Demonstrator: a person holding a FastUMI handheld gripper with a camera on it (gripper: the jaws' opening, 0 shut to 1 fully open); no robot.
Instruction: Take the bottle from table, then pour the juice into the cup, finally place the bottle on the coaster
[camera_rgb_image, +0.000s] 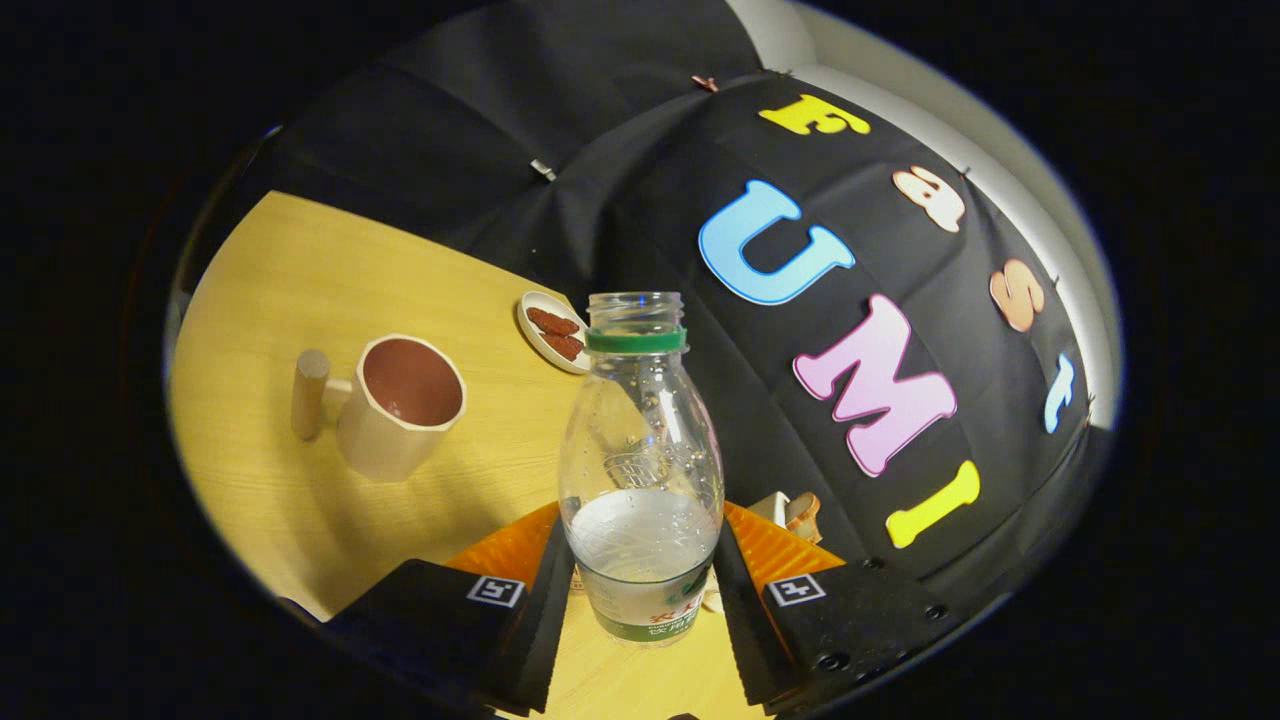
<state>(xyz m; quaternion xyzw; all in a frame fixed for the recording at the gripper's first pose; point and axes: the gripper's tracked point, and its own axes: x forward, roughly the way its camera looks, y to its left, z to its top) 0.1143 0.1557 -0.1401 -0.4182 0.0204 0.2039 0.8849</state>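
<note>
Gripper view. Tool (640, 590) clamped on the bottle (641, 470), both fingers (545, 600) pressed against the lower body at the label band. Bottle held upright between the fingers, cap off, green ring at the neck, liquid filling roughly the lower third. Appeared lifted slightly or just at the table (280, 290); contact with the surface could not be told.

Cup (400, 405) stood at about ten o'clock from the bottle, well apart, mouth open and looking empty, wooden handle pointing away at nine o'clock. Small dish (552, 330) with reddish pieces lay at eleven o'clock, beyond the cup and near the table's far edge. Small pale object (795, 512) sat just beyond the right finger at two o'clock; whether coaster or something else could not be told.

Judged light, being mostly empty, with thin clear plastic walls likely to give under a hard squeeze. Smooth and probably slippery at the label. Low grip kept the neck free for tipping, though a top-heavy swing seemed possible. Open mouth meant spill risk on any sudden tilt.

Open table lay between bottle and cup, free for a sweep toward ten o'clock. Booth wall stood close from twelve to three o'clock, leaving little room that way.
</note>
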